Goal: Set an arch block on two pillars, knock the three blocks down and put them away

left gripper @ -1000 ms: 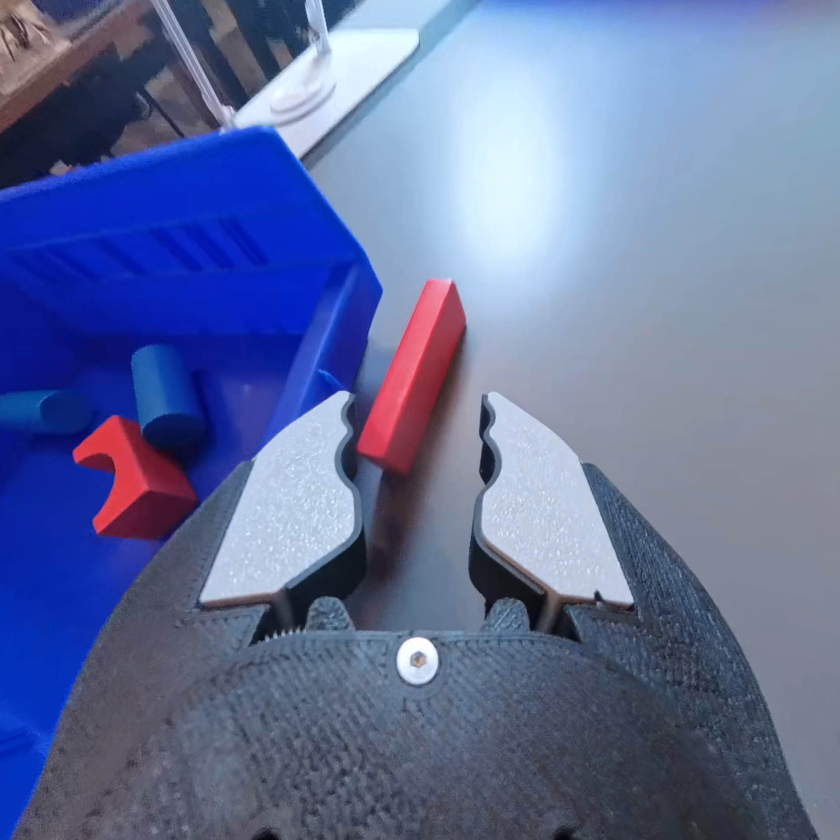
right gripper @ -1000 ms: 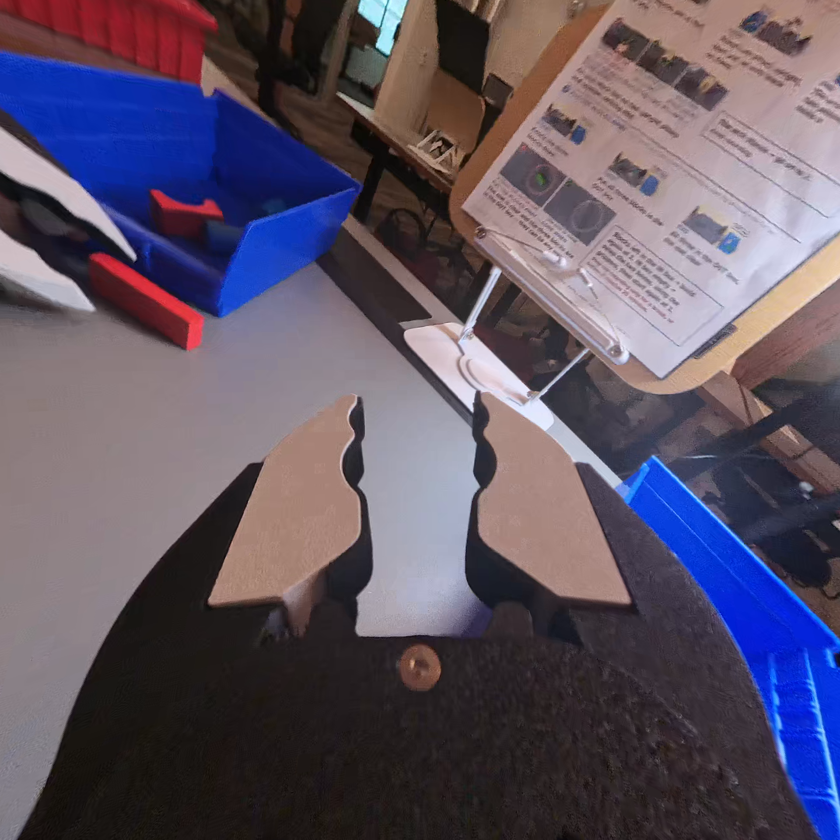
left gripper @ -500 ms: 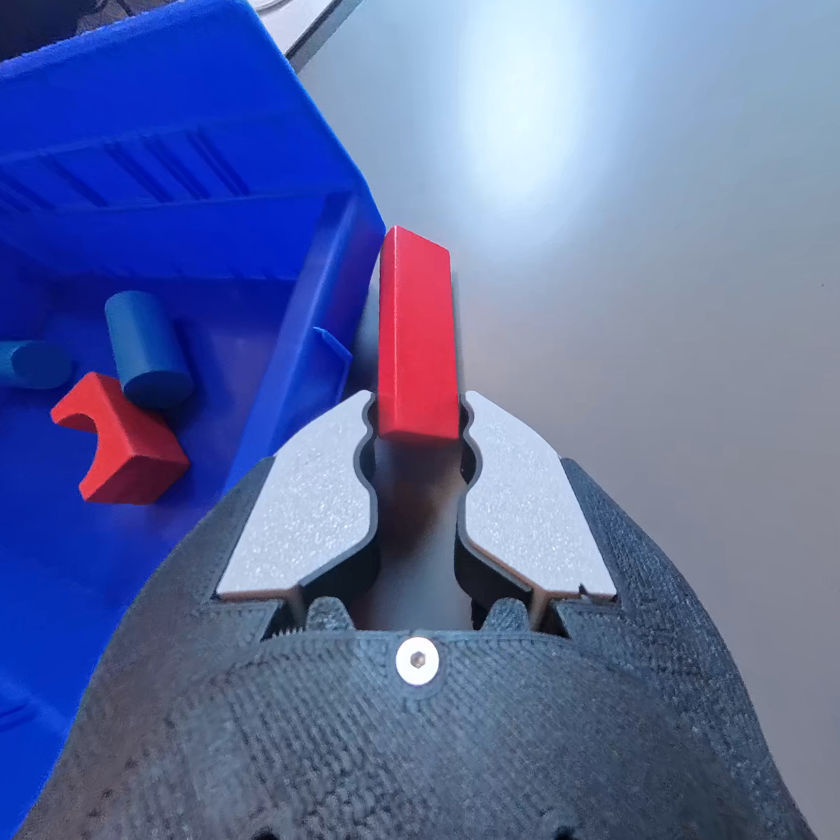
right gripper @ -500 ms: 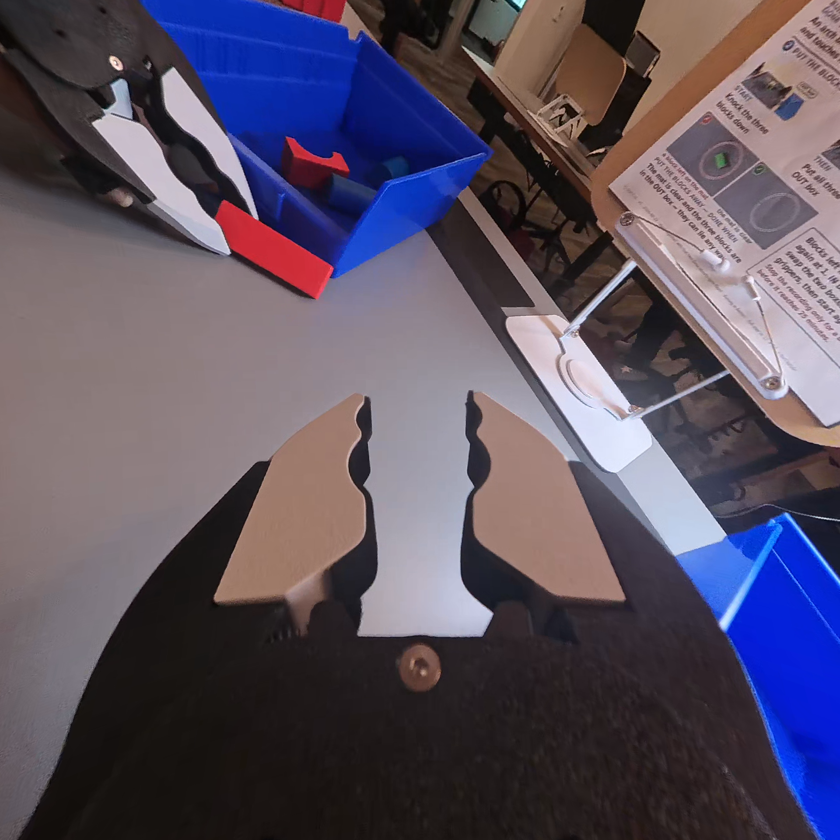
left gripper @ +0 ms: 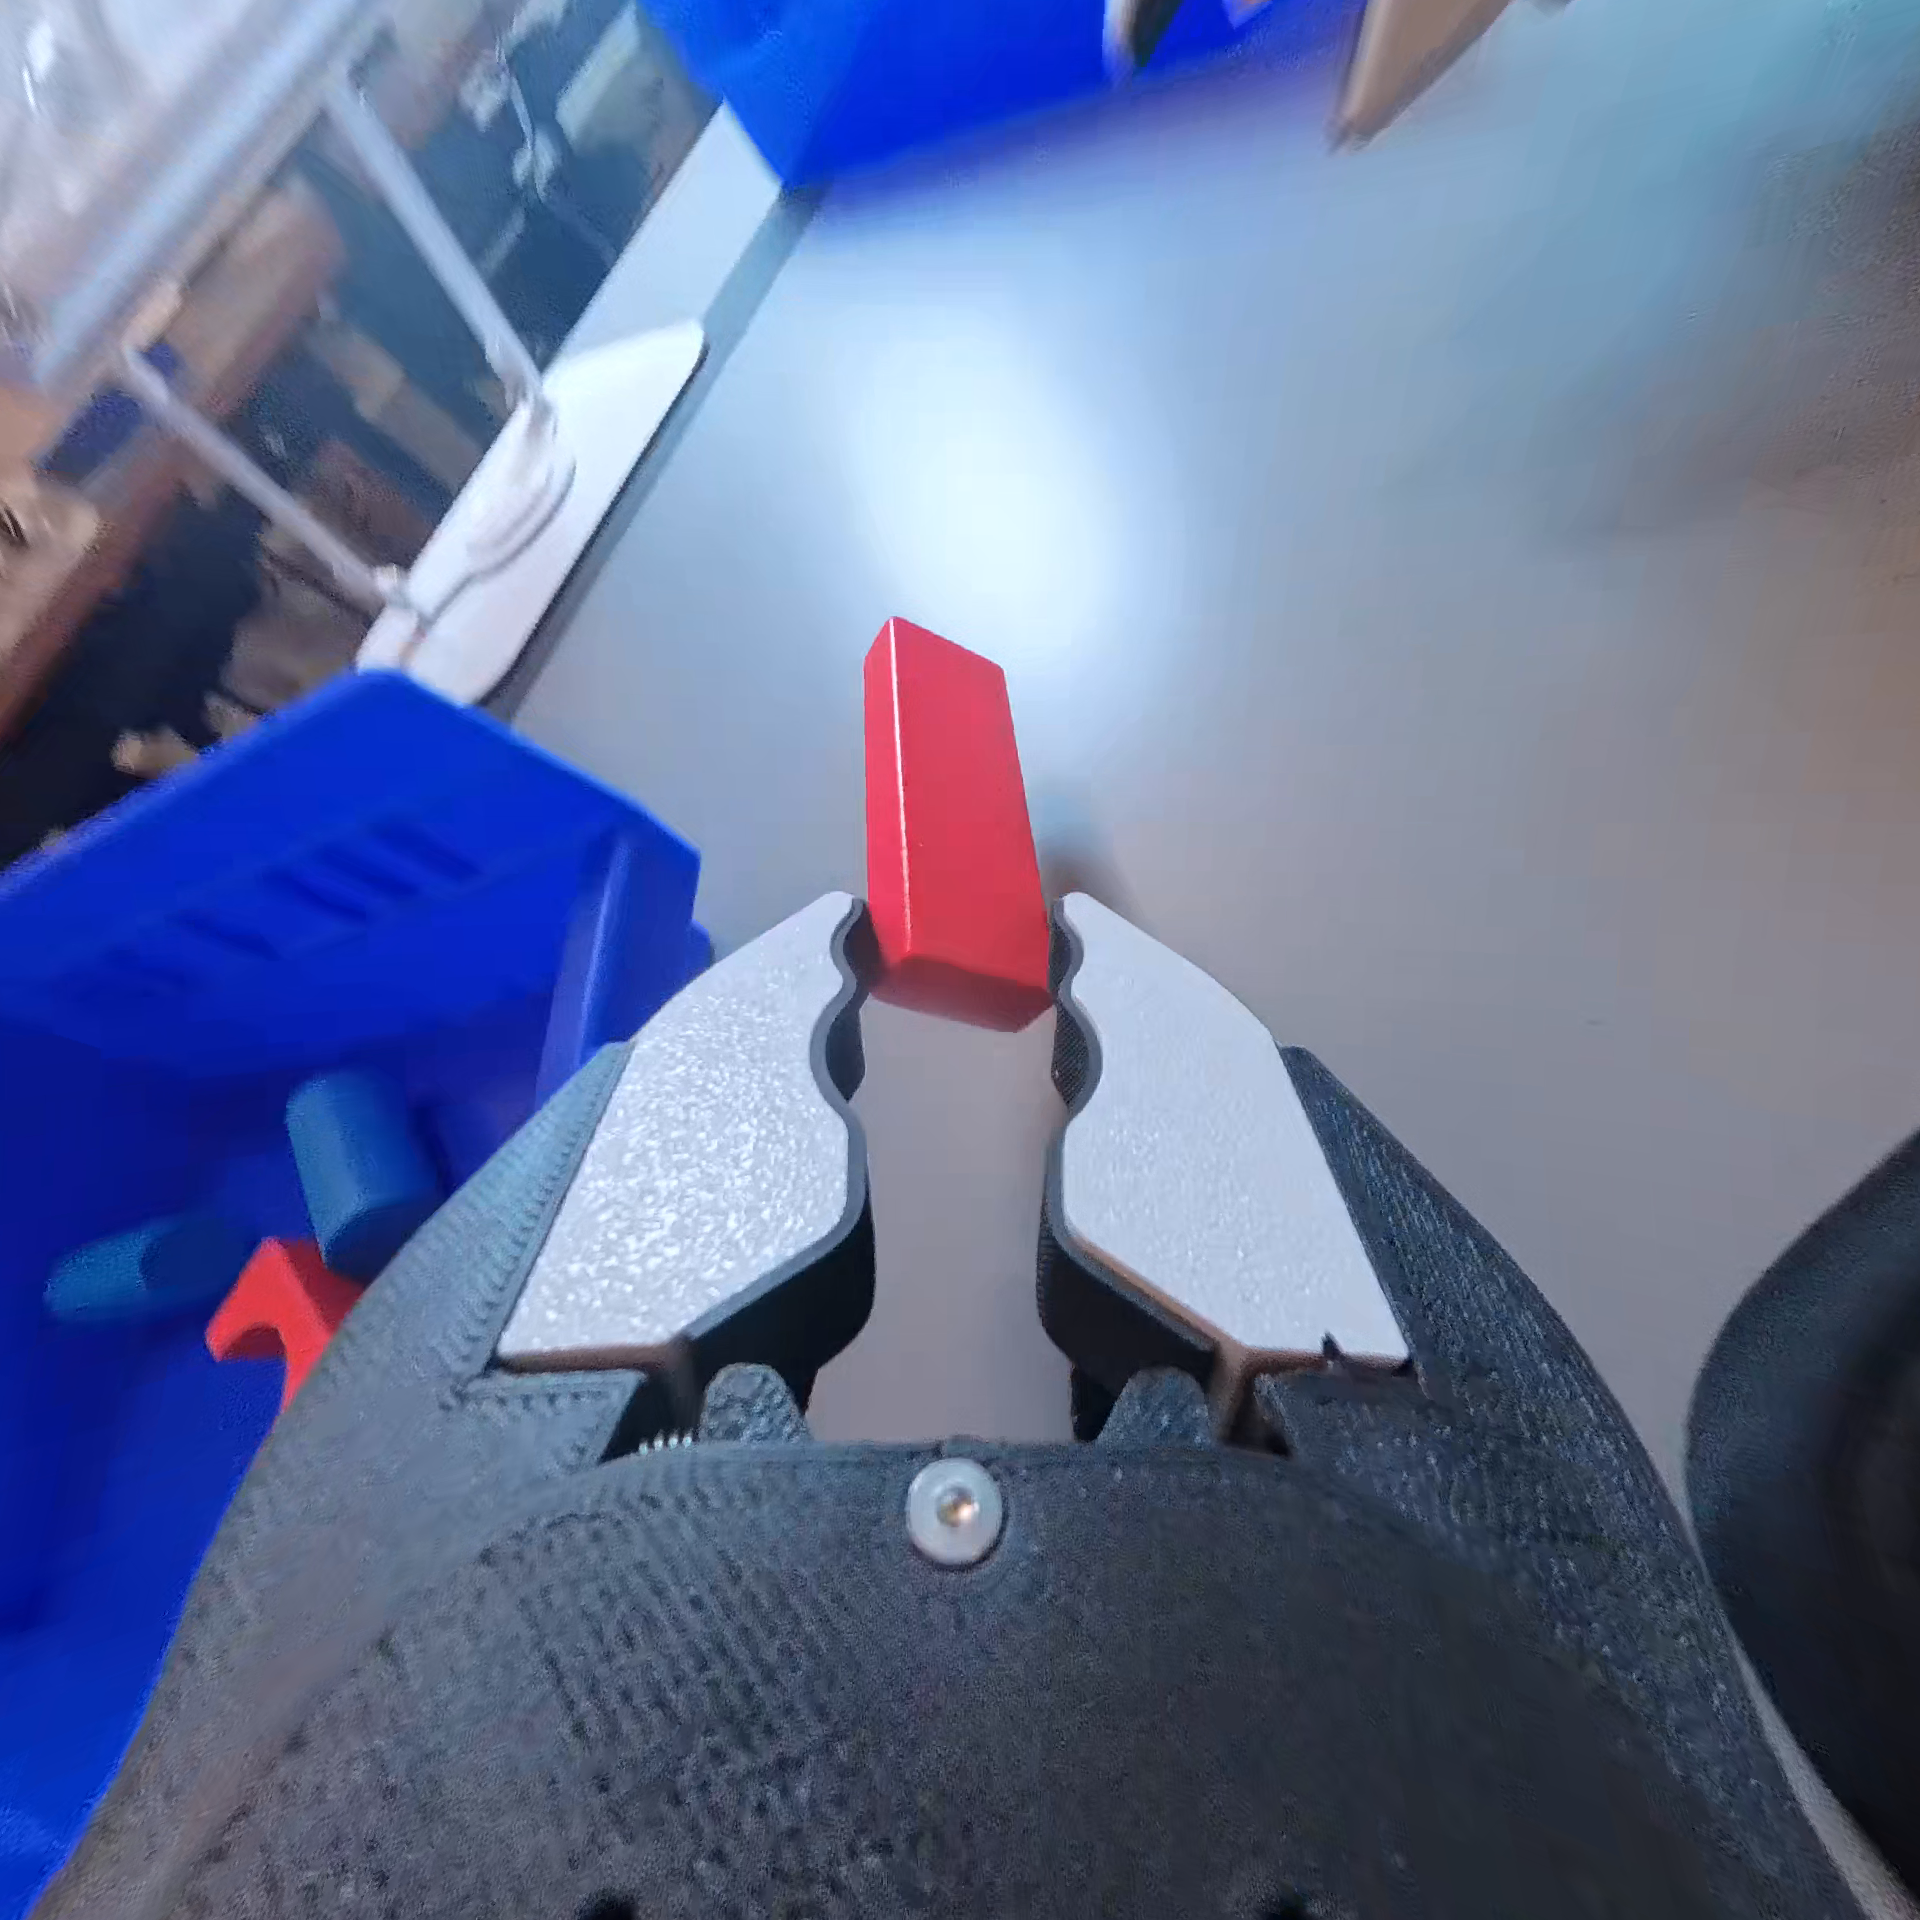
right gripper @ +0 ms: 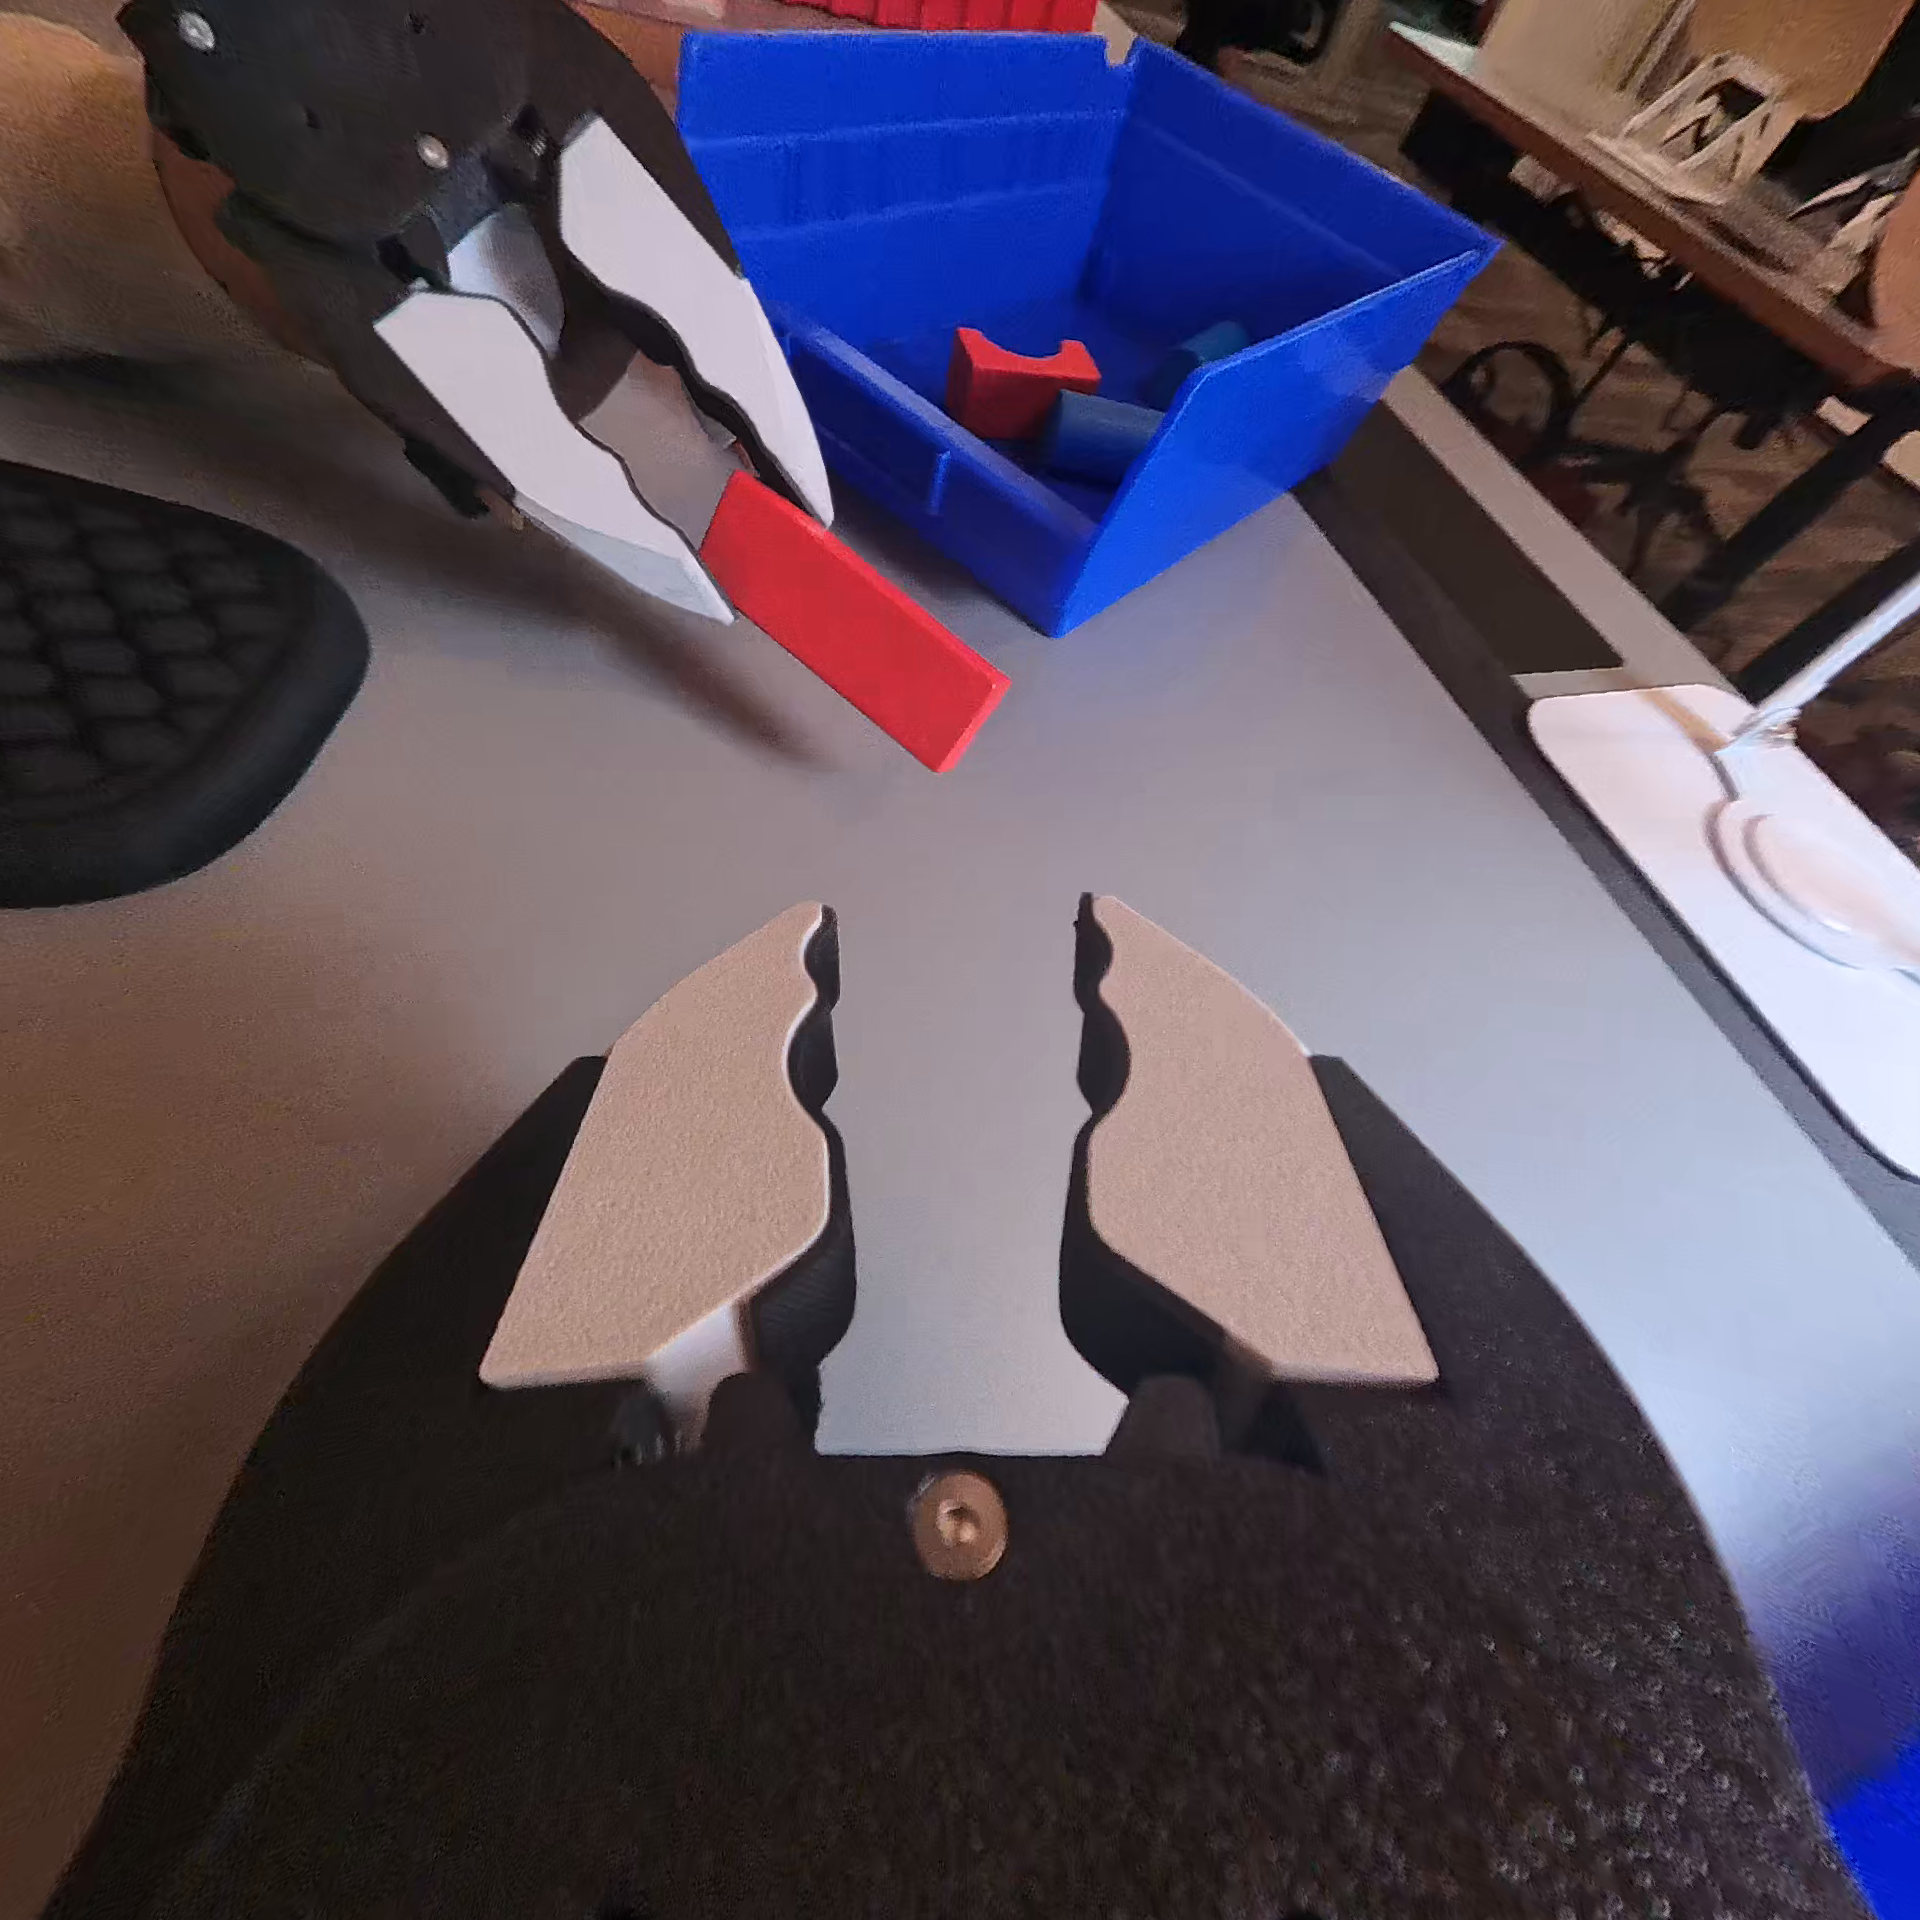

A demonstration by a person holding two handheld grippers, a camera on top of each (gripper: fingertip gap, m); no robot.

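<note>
While 1 s ago red plank lay on bench by bin, left gripper (left gripper: 954, 951) now clamps red plank (right gripper: 852, 619), lifted clear near blue bin (right gripper: 1236, 488) corner. Arch block (right gripper: 1016, 379) in bin. Right gripper (right gripper: 954, 914) narrow gap, empty. Next: drop plank in.

A lab or workshop set up for recording handling trials is suggested. A plain grey table (right gripper: 1195, 831) serves as the work surface, on which a blue plastic parts bin (right gripper: 1278, 436) is kept, holding toy building blocks: a red arch block (right gripper: 1013, 379) and blue cylinders (right gripper: 1107, 431). A second blue bin (left gripper: 883, 73) is seen at the far end in the left wrist view. At the table's edge a white stand base (right gripper: 1704, 862) with thin metal rods is placed. Beyond the table, a wooden desk (right gripper: 1662, 208) on dark metal legs and cluttered furniture are seen, as in a shared workroom. A black cushioned pad (right gripper: 135, 675) lies on the table.
</note>
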